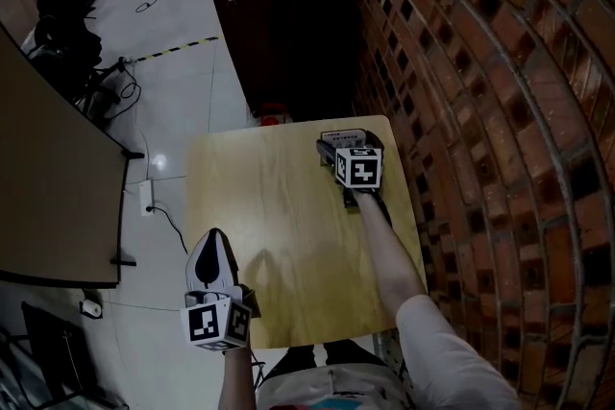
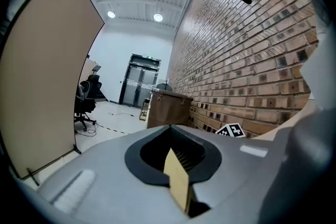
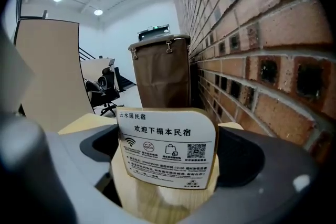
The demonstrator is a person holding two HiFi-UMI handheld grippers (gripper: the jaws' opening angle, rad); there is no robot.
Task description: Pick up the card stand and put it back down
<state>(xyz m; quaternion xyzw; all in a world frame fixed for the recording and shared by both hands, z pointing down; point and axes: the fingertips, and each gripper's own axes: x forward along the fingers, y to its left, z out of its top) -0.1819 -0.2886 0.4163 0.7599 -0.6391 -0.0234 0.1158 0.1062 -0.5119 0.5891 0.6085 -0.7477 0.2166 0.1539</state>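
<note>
The card stand (image 1: 343,136) is a small wooden block holding a white printed card, upright at the far right corner of the wooden table (image 1: 279,206). In the right gripper view the card stand (image 3: 167,147) fills the middle, its printed face toward the camera. My right gripper (image 1: 344,145) reaches over that corner, open; its jaws stand wide on either side of the card, apart from it. My left gripper (image 1: 213,237) hovers at the table's near left edge, shut, its tips together and nothing held. In the left gripper view, the left gripper (image 2: 169,128) points level toward the room.
A brick wall (image 1: 480,110) runs close along the table's right side. A dark brown bin (image 1: 279,14) stands just beyond the table's far edge. A large tan board (image 1: 48,187) leans at the left, with cables (image 1: 159,206) on the floor beside it.
</note>
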